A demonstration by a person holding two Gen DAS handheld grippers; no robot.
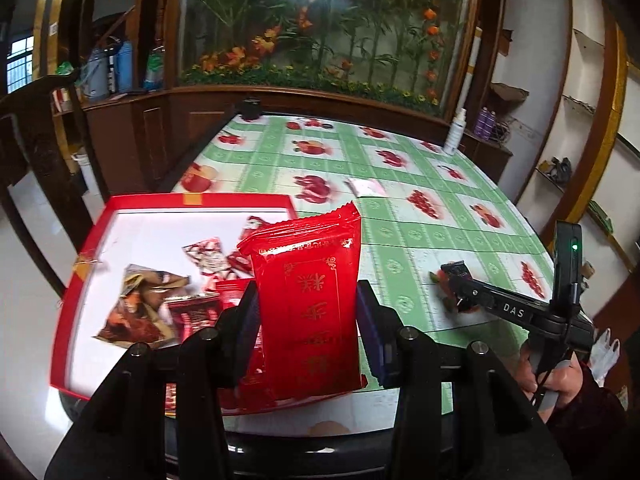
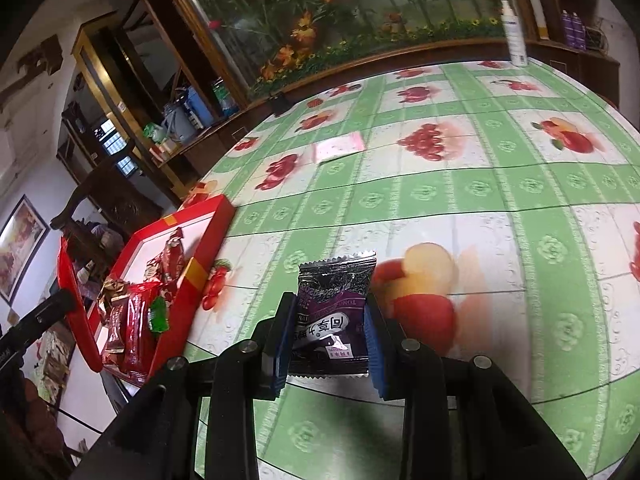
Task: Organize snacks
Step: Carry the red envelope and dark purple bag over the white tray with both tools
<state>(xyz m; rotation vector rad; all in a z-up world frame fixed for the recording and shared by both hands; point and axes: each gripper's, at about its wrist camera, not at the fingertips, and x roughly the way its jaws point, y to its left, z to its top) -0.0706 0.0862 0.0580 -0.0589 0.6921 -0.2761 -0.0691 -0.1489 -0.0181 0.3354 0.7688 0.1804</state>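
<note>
Snacks boxed: several sat in red box (image 1: 80,264)
Left gripper (image 1: 308,316): clamped red packet (image 1: 308,296)
Right gripper (image 2: 326,336): gripped purple packet (image 2: 334,308) — seemingly unboxed

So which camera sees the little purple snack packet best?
The right wrist view. The purple snack packet sits close up between the right gripper fingers, so its print and crimped edges show. The left wrist view shows it only small and far off at the gripper's tip, too tiny to read.
</note>
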